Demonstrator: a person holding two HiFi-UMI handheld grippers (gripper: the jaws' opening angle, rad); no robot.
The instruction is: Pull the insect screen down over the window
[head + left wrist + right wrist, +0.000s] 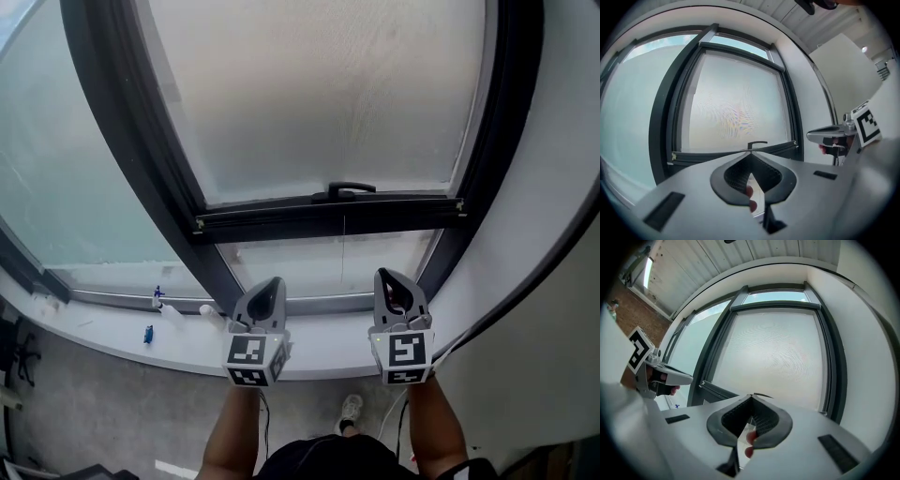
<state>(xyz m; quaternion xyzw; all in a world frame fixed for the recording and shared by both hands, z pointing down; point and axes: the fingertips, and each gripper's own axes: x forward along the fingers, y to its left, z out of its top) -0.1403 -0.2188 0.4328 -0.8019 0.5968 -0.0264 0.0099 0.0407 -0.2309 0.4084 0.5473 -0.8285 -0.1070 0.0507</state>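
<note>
Both my grippers are closed tight, and nothing sits between the jaws of either. My left gripper and right gripper are side by side and apart. They point level at the window over the sill and touch nothing.

The screen covers most of the opening inside the dark frame. Its bottom bar has a small handle at the middle. The bar hangs above the lower frame, so a strip of bare glass shows beneath it. A thin line drops from the bar's middle, perhaps a cord.

A few small blue and white bits lie on the sill to the left of my left gripper, too small to name.
</note>
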